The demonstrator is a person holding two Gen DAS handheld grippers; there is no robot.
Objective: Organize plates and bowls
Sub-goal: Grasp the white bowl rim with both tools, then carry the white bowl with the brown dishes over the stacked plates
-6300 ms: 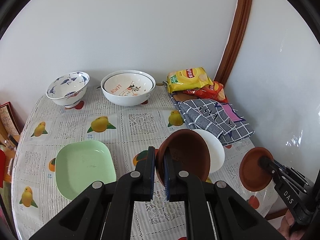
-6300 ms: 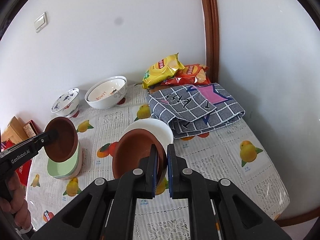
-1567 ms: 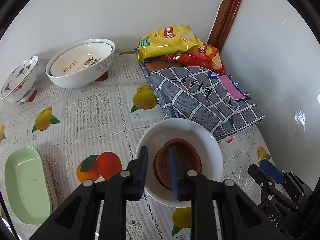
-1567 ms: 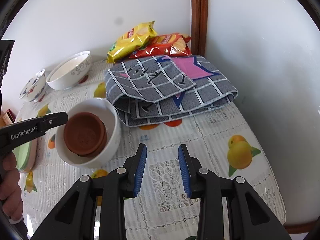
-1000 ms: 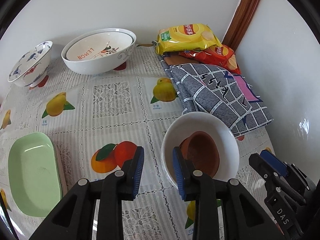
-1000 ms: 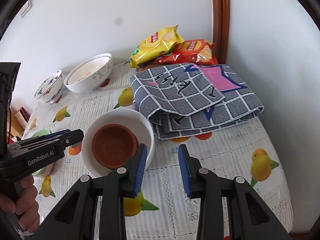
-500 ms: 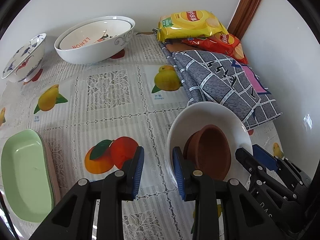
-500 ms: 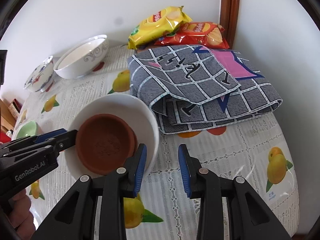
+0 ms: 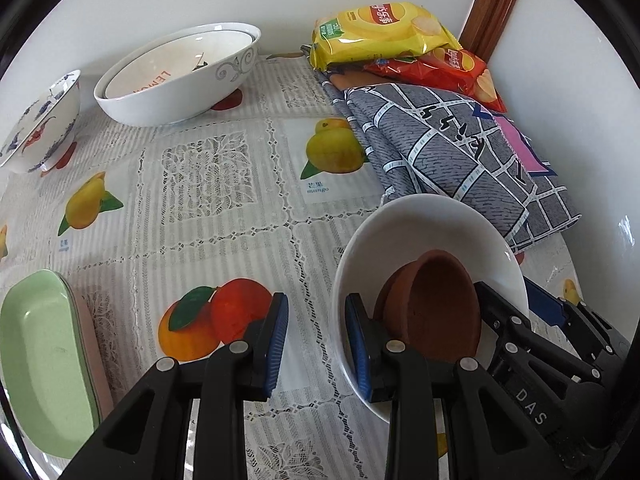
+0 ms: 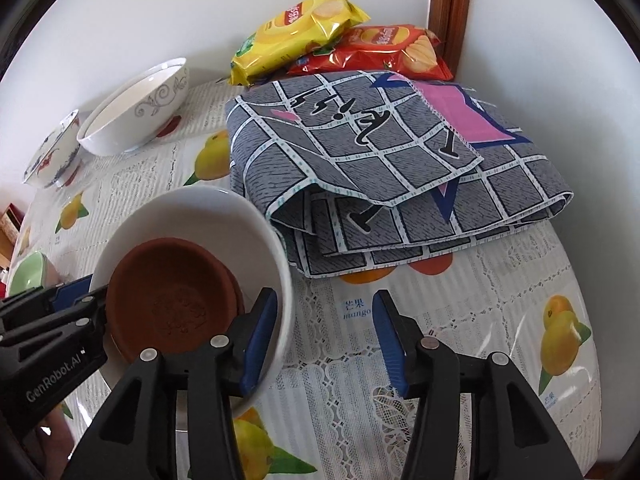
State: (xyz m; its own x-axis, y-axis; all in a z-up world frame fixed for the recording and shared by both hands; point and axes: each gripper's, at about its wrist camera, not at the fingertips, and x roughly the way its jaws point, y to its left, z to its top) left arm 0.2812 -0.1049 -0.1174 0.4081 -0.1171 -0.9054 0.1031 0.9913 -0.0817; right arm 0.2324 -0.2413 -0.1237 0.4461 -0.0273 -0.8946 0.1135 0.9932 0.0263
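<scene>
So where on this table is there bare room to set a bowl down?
Free: mid-table between the large white bowl, green plates and grey cloth; also the near right corner below that cloth. Crowded: the back corner under the chip bags.

Right tool (image 10: 325, 338) wider, astride white bowl (image 10: 208, 208) rim.

From my left camera the green plate (image 9: 38, 356) runs off the edge, whatever lies under it mostly hidden. My own fingers (image 9: 362, 354) cover the white bowl's (image 9: 404, 224) near rim. Chip bag print (image 10: 298, 10): too small to read.
</scene>
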